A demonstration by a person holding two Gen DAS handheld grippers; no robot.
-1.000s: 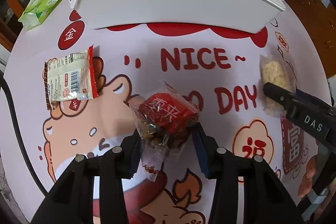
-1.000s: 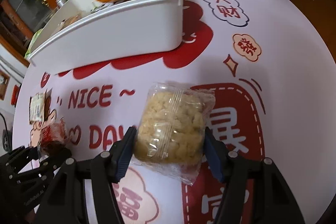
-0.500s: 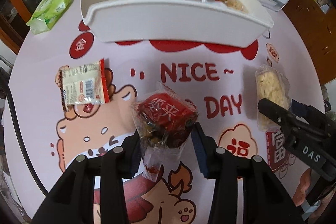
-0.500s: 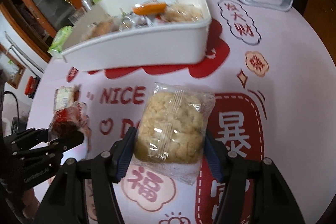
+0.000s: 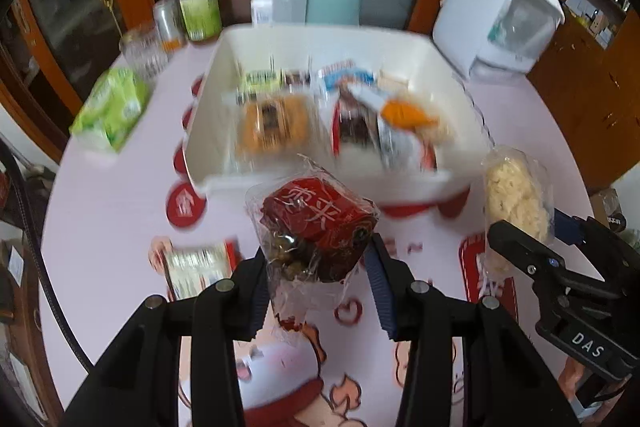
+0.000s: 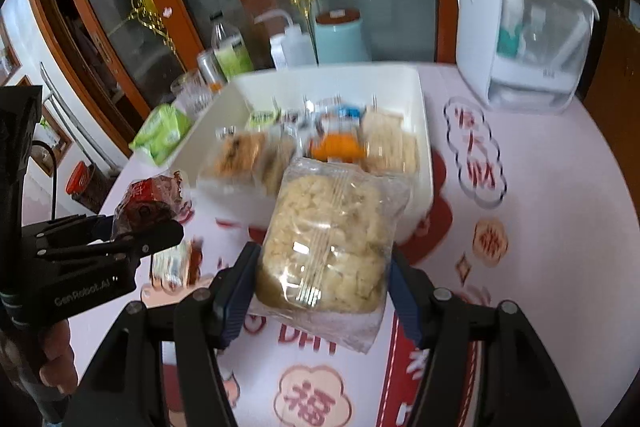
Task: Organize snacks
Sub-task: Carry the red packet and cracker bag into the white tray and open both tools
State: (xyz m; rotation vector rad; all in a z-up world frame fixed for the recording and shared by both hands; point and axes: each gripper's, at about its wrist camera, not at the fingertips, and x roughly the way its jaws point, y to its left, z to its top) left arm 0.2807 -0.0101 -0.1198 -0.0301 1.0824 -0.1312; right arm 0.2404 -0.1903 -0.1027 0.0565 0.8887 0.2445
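My left gripper [image 5: 318,269] is shut on a red snack in clear wrap [image 5: 318,223], held in the air just short of the white bin's [image 5: 212,115] near wall. My right gripper [image 6: 322,277] is shut on a clear packet of pale crispy snack [image 6: 328,235], also lifted, near the white bin's [image 6: 424,123] front right corner. The bin holds several wrapped snacks. Each gripper shows in the other's view: the right gripper [image 5: 520,243] with the pale packet [image 5: 514,195], the left gripper [image 6: 140,231] with the red snack [image 6: 150,197]. A white and red snack packet [image 5: 196,269] lies on the tablecloth.
A green tissue pack [image 5: 112,107] lies left of the bin. Behind it stand a glass [image 5: 144,53], a can, a green-labelled bottle [image 5: 199,7], white bottles and a pale blue canister [image 5: 334,1]. A white appliance [image 5: 496,15] stands at the back right. A hand [image 6: 56,359] grips the left handle.
Both grippers have risen with their snacks and tilted up, so the bin's inside and the back of the table now show. The packet on the tablecloth stayed put.
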